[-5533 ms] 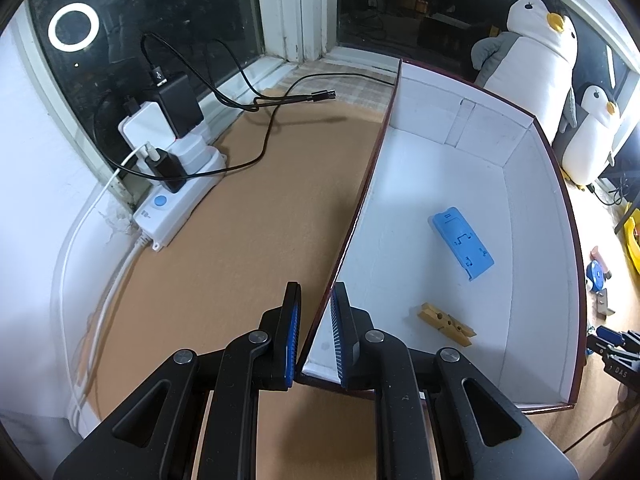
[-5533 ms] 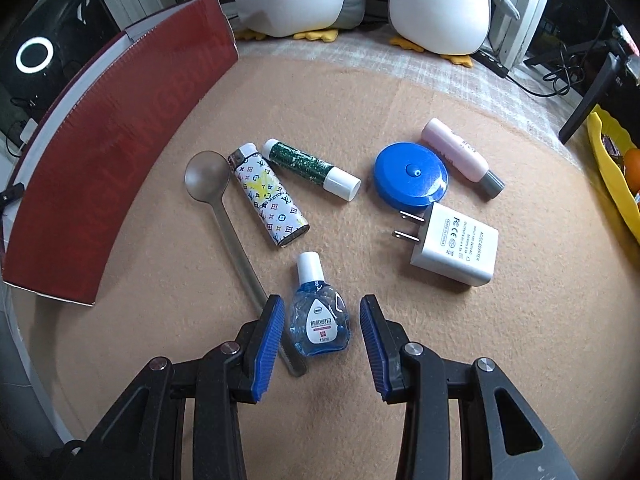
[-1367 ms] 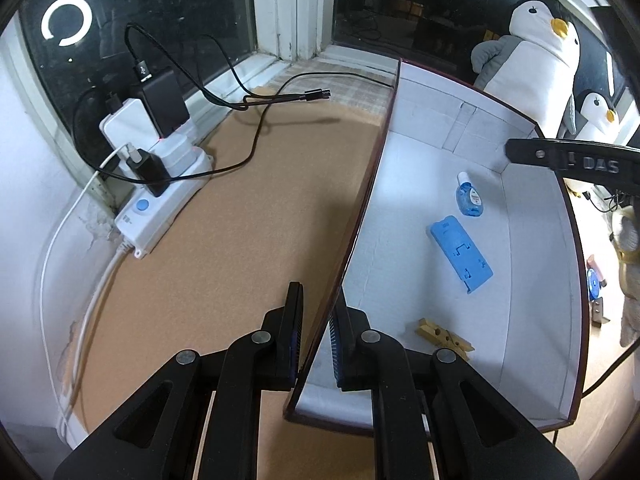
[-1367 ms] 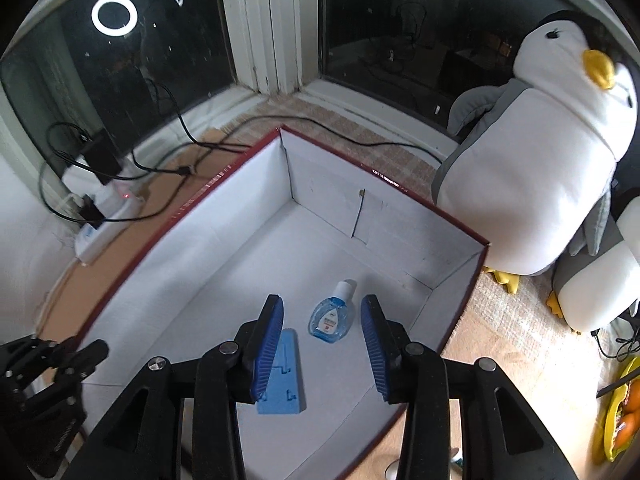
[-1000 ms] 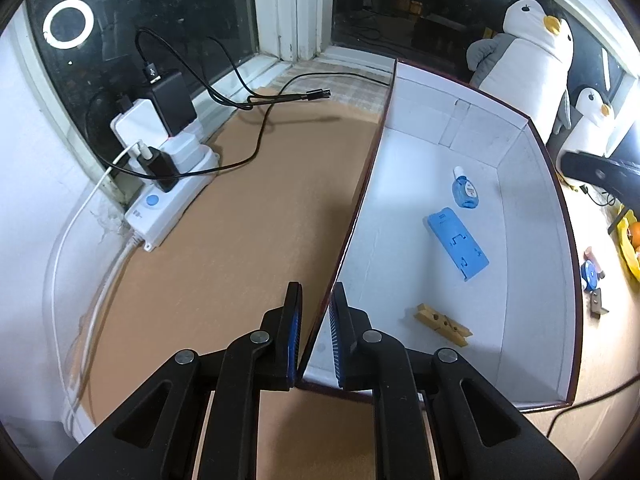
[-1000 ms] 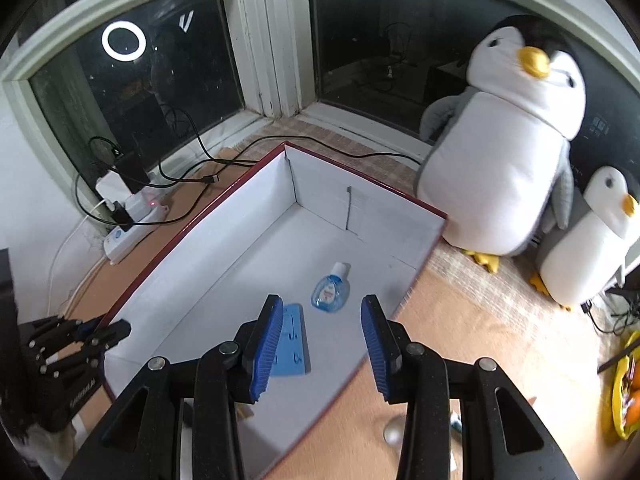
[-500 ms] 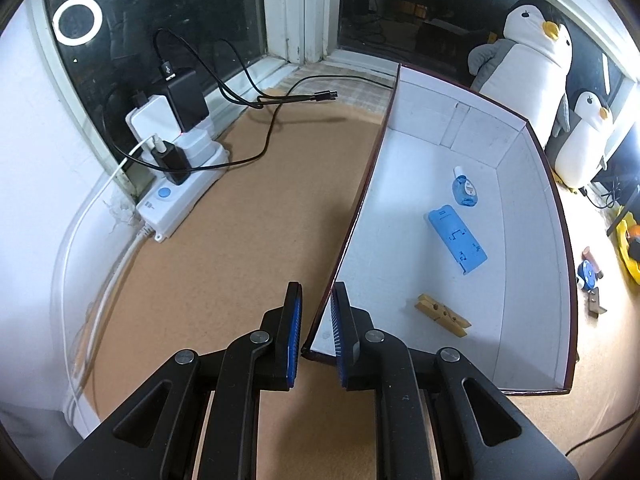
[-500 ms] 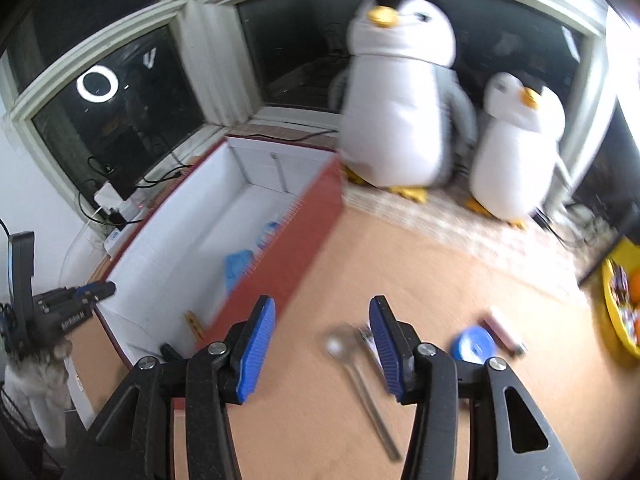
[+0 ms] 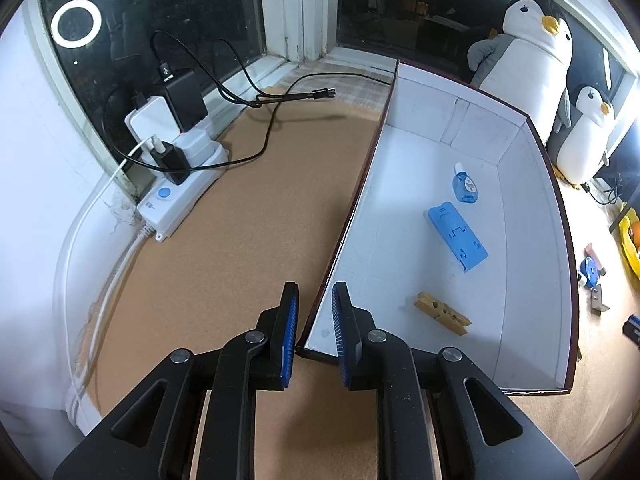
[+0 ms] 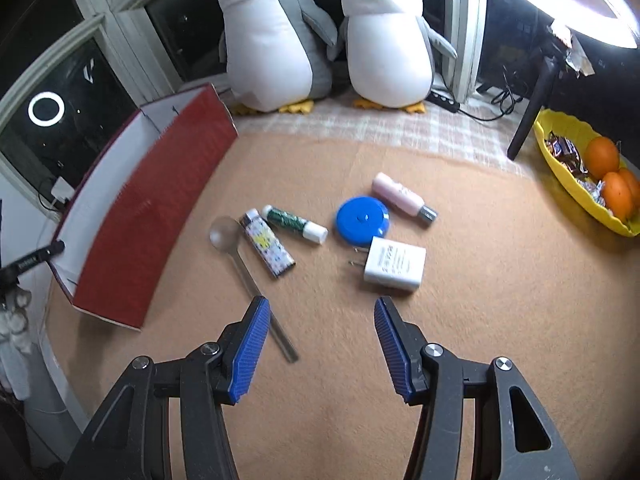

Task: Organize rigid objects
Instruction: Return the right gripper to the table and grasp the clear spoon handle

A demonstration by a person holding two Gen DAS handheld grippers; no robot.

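Note:
My left gripper [image 9: 314,312] is shut on the near corner of the left wall of the red box [image 9: 352,216]. Inside the box lie an eye-drop bottle [image 9: 464,184], a blue holder [image 9: 458,238] and a wooden clothespin [image 9: 442,313]. My right gripper [image 10: 320,344] is open and empty above the tan mat. Ahead of it lie a clear spoon [image 10: 240,258], a patterned lighter [image 10: 267,248], a green glue stick [image 10: 294,224], a blue tape measure [image 10: 363,221], a pink tube [image 10: 402,199] and a white charger [image 10: 394,264]. The box [image 10: 140,216] stands to the left.
A power strip [image 9: 180,196] with plugs and black cables [image 9: 276,98] sits left of the box by the window. Two plush penguins [image 10: 320,36] stand at the back. A yellow bowl [image 10: 568,184] with oranges is at the right, beside a black tripod leg [image 10: 532,108].
My right gripper let go of the eye-drop bottle in the box, then swung right and back over the mat to the loose items. The left gripper stayed on the box wall.

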